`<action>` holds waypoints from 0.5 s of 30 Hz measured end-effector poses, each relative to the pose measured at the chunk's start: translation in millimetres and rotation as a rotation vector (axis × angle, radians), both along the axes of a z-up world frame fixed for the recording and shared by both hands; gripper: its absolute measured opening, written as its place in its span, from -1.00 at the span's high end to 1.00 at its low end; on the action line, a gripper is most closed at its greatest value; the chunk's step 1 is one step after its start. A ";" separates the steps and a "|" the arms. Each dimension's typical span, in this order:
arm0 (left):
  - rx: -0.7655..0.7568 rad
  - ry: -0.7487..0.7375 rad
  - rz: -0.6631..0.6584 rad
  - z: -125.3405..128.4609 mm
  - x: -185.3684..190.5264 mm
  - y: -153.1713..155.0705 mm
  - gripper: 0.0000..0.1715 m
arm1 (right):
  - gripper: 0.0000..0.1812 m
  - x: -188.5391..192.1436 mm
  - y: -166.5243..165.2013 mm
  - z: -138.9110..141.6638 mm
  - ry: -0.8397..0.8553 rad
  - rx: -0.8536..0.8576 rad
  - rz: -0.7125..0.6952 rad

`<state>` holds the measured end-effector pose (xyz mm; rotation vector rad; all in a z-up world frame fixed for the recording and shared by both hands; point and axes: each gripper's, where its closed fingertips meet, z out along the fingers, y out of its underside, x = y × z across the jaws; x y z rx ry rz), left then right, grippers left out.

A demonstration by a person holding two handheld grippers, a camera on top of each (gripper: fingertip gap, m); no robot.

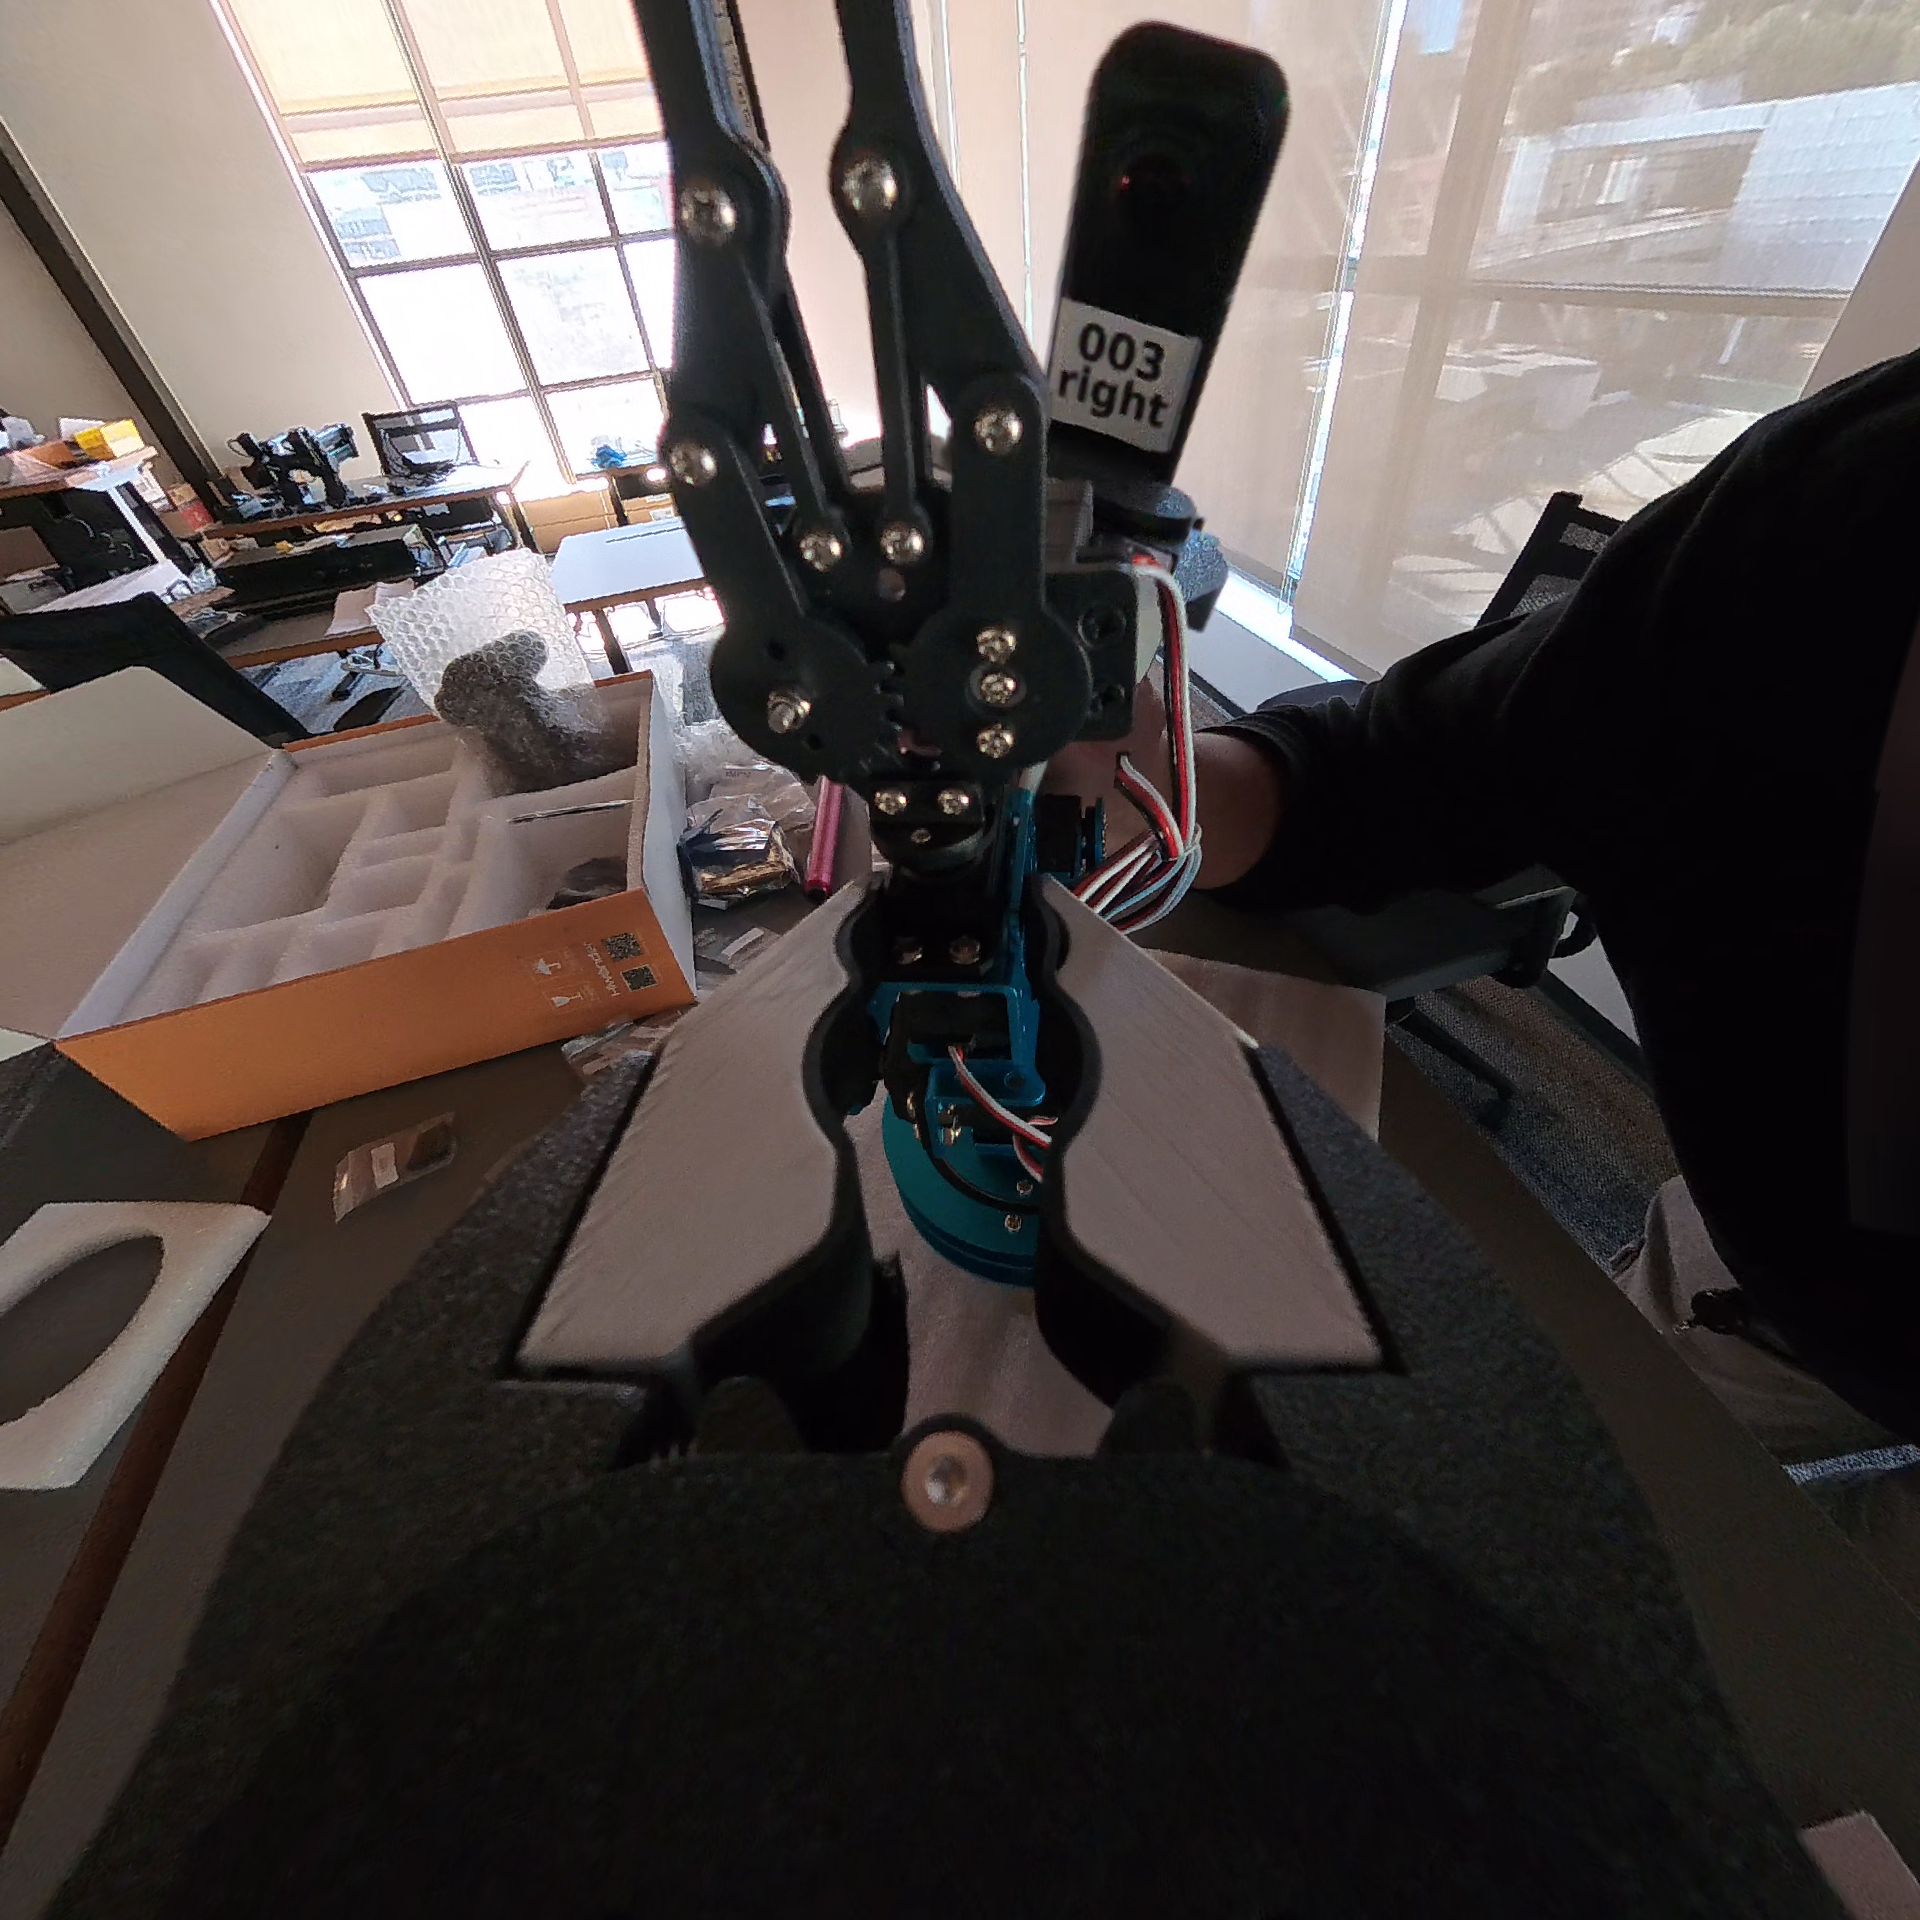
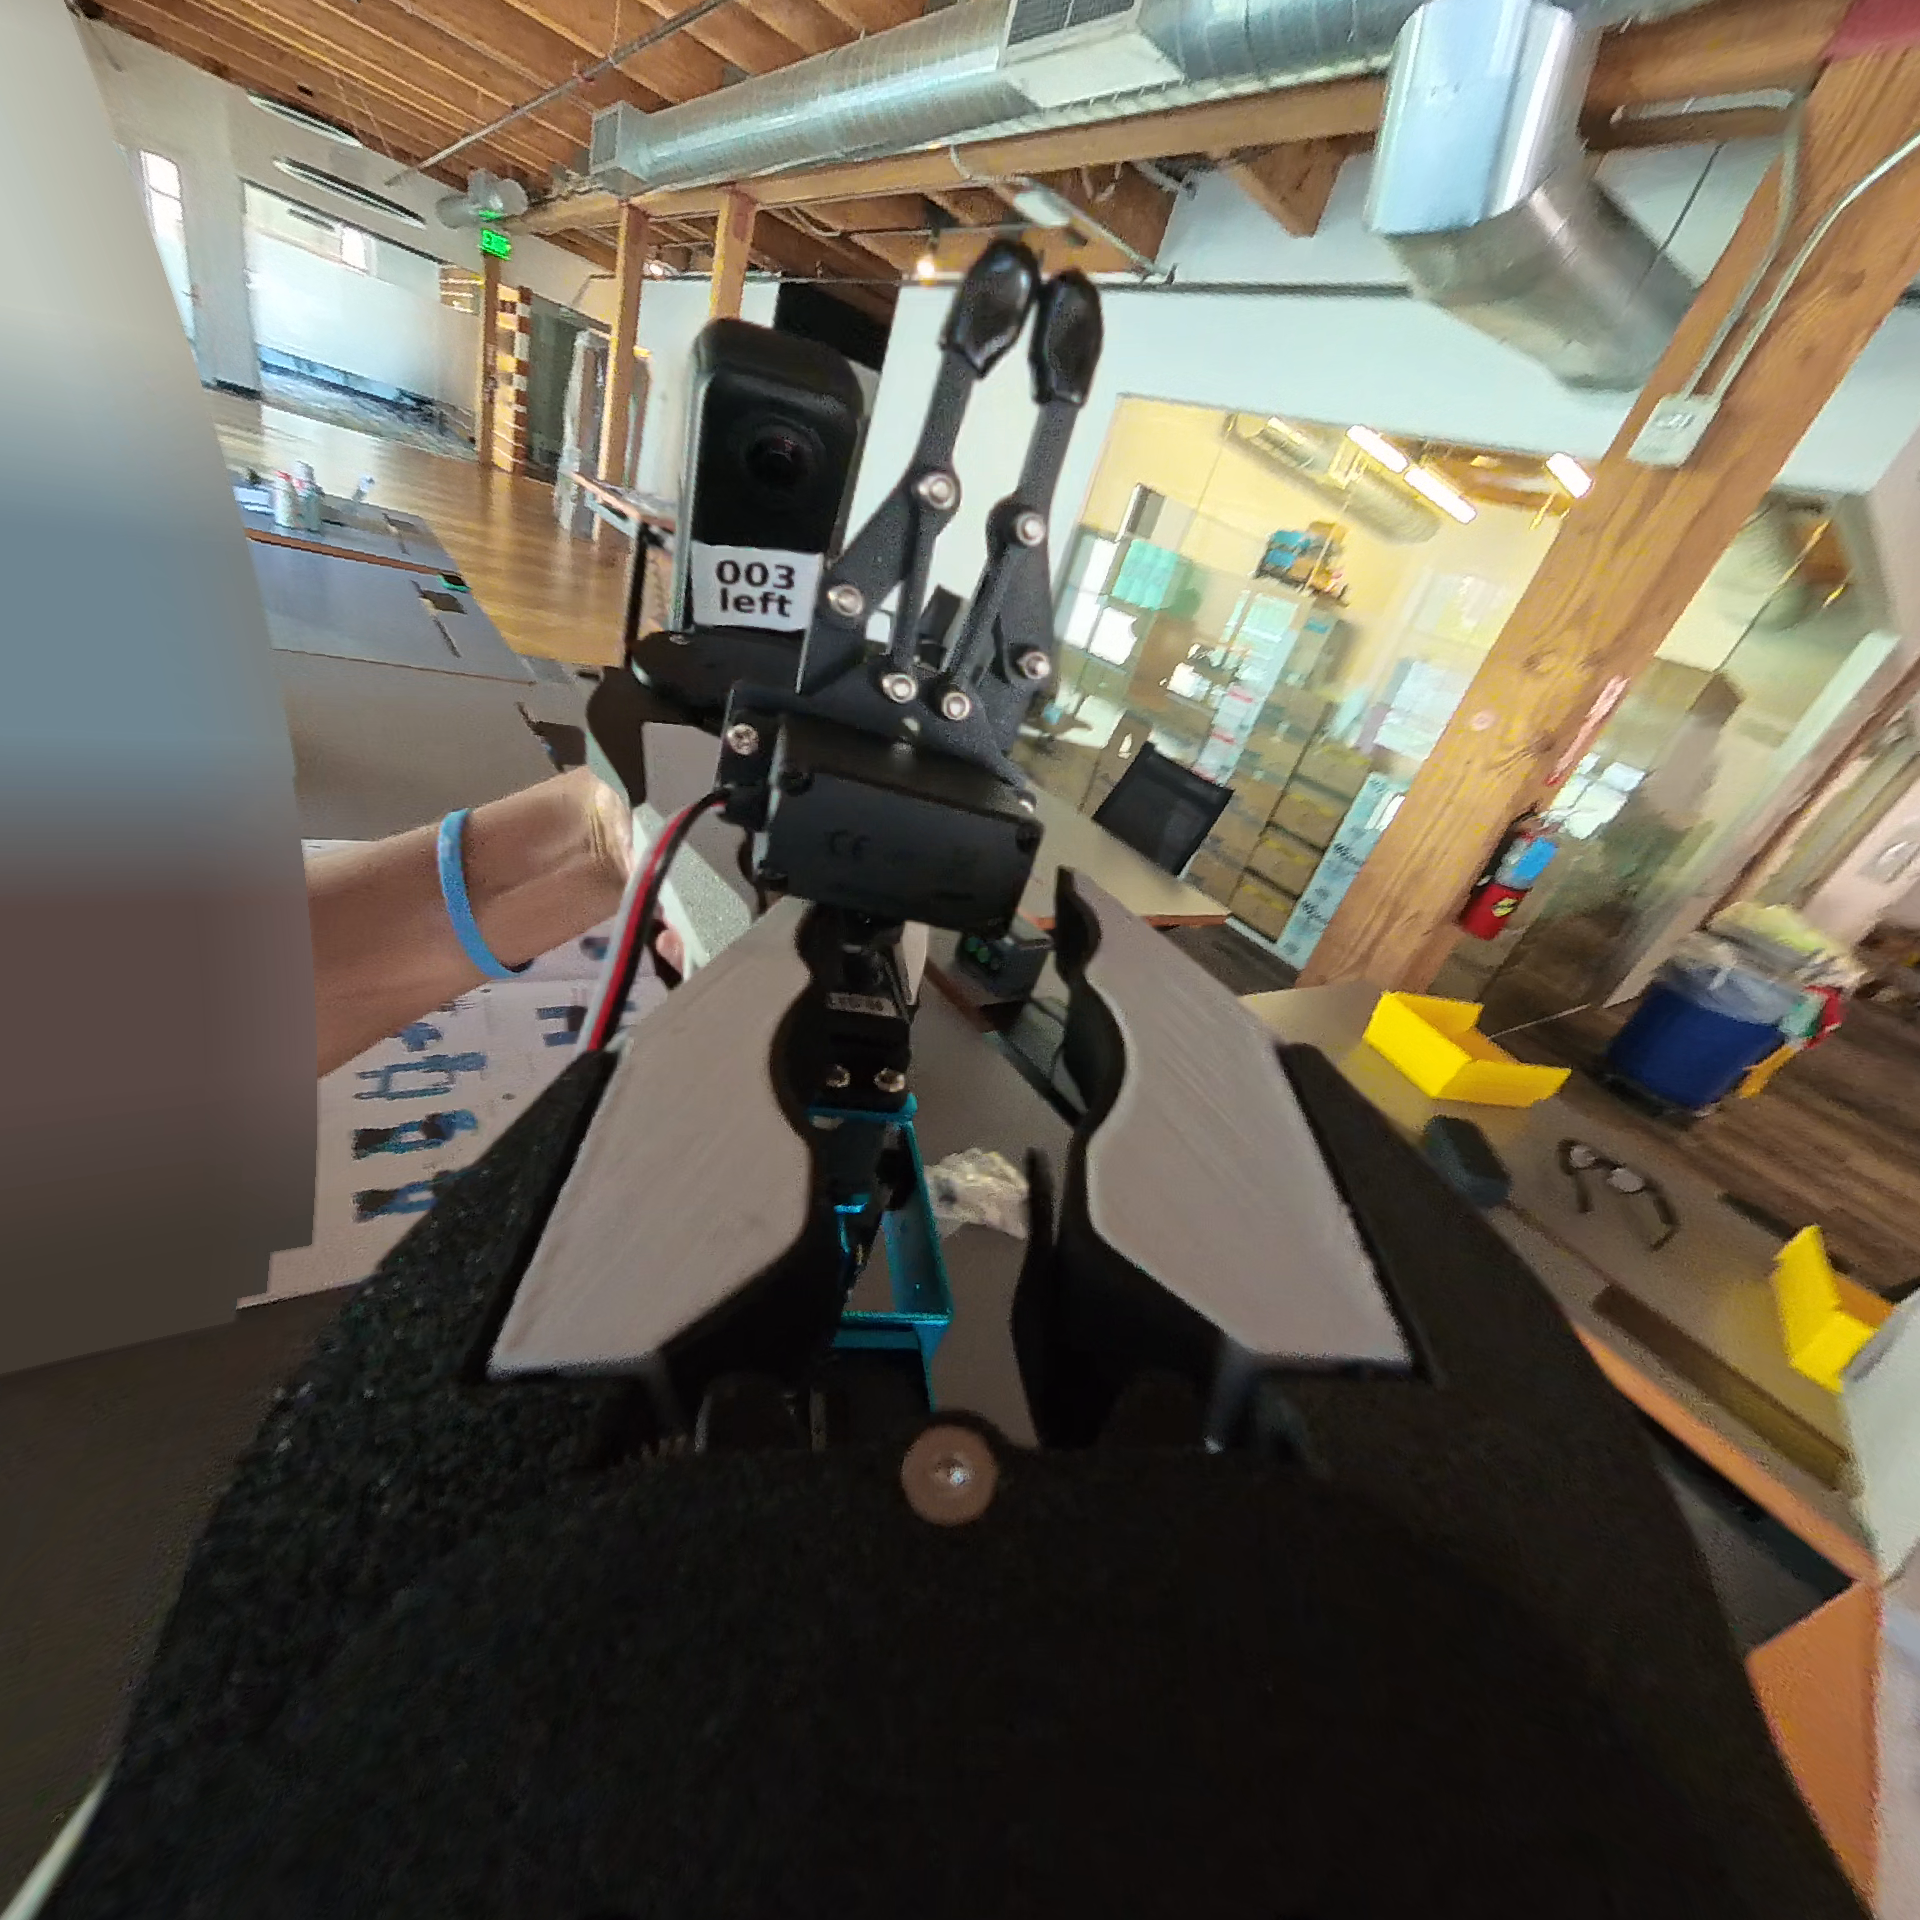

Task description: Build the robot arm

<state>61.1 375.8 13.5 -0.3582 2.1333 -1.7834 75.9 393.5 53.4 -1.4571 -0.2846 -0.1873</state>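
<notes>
A small robot arm with blue metal brackets and a black claw stands on a round blue base on the table. My left gripper is shut on the arm's black neck just below the claw. My right gripper comes from the opposite side, jaws apart around the same neck. Its left finger touches the neck; its right finger stands clear. The claw points up with its tips together. Each view shows the other gripper's camera and the hand holding it.
An orange box with a white foam insert, bubble wrap and a pink rod lie left of the arm. A white foam piece lies nearer. Yellow bins, glasses and a printed sheet lie on the table. One gripper's finger ends stand about 4 cm off the other's.
</notes>
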 end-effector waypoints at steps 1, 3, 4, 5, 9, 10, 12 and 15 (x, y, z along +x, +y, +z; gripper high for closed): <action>0.000 0.000 -0.002 -0.2 -0.3 0.5 0.70 | 0.61 -1.8 -0.9 0.7 -0.024 0.014 -0.004; -0.002 0.003 -0.004 -0.4 -0.5 1.1 0.70 | 0.57 -6.8 -1.9 1.2 -0.043 0.023 0.014; -0.001 0.003 -0.003 -0.5 -0.5 1.1 0.70 | 0.55 -6.9 -1.5 0.7 -0.043 0.016 0.014; 0.000 0.003 -0.002 -0.4 -0.3 0.8 0.70 | 0.55 -6.2 -0.7 -0.2 -0.041 0.007 0.013; 0.004 0.002 0.002 -0.4 -0.4 0.7 0.70 | 0.54 -3.3 -0.3 0.4 -0.059 0.019 -0.017; 0.004 0.003 0.002 -0.4 -0.5 0.7 0.70 | 0.55 -2.9 -0.3 0.7 -0.072 0.024 -0.029; 0.004 0.004 0.004 -0.5 -0.3 0.7 0.70 | 0.56 -2.6 0.0 0.6 -0.103 0.029 -0.051; 0.003 0.003 0.002 -0.2 -0.3 -0.1 0.70 | 0.51 -1.5 -2.1 3.9 -0.145 0.062 -0.092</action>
